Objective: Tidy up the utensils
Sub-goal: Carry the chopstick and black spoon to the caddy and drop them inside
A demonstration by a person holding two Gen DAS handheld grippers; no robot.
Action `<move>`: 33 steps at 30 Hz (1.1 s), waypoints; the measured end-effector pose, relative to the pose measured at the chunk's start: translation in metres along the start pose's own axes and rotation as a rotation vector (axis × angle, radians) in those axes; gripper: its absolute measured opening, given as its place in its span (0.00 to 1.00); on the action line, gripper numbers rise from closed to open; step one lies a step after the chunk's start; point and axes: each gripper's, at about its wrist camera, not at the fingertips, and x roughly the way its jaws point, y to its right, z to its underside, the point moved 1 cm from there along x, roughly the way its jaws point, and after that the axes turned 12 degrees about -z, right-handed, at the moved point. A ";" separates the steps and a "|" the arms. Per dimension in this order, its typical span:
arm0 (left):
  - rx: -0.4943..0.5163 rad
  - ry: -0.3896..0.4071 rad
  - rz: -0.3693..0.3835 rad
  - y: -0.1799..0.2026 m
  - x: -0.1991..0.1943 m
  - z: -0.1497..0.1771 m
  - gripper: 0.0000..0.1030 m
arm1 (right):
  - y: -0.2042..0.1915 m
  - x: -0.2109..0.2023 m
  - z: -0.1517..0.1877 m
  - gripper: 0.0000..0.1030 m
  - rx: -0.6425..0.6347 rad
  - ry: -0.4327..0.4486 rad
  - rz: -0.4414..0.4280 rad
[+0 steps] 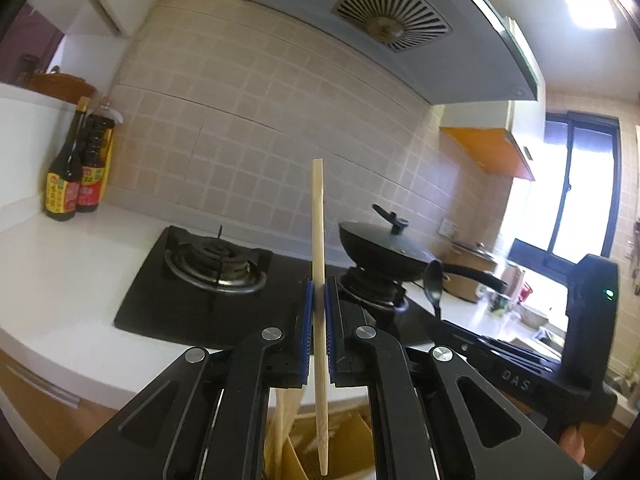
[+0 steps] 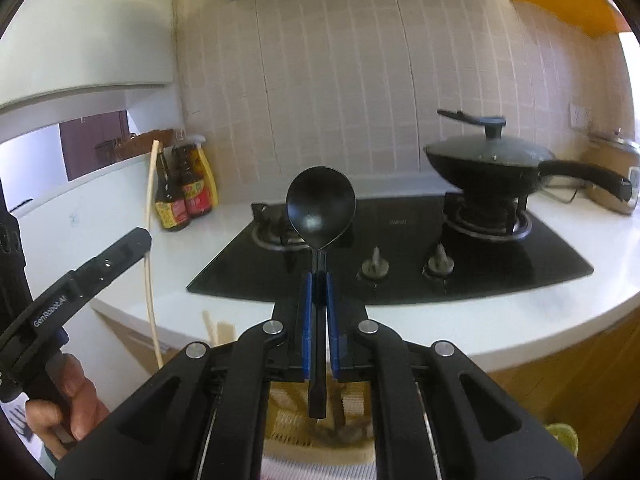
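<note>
My left gripper (image 1: 319, 292) is shut on a pale wooden chopstick (image 1: 319, 236) and holds it upright above a yellowish divided holder (image 1: 344, 444) below the counter edge. My right gripper (image 2: 319, 284) is shut on the handle of a black spoon (image 2: 321, 208), bowl up, over a woven holder (image 2: 288, 420). The spoon also shows in the left wrist view (image 1: 434, 284). The chopstick shows at the left of the right wrist view (image 2: 150, 240), with more chopsticks (image 2: 218, 330) below it.
A black gas hob (image 2: 400, 240) sits in the white counter (image 2: 520, 328). A lidded black wok (image 2: 492, 164) stands on the right burner. Two sauce bottles (image 1: 76, 172) stand at the back left. A range hood (image 1: 392, 12) hangs overhead. A rice cooker (image 2: 616, 172) stands far right.
</note>
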 end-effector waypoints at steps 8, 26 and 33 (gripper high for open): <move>-0.011 0.060 -0.051 -0.006 0.016 0.029 0.04 | 0.010 0.022 0.023 0.05 -0.018 0.024 0.003; 0.036 0.060 -0.080 -0.018 -0.020 0.052 0.35 | 0.016 -0.016 0.056 0.21 0.060 0.040 -0.038; 0.035 0.035 -0.098 -0.026 -0.057 0.052 0.39 | 0.009 -0.049 0.067 0.32 0.081 0.026 -0.038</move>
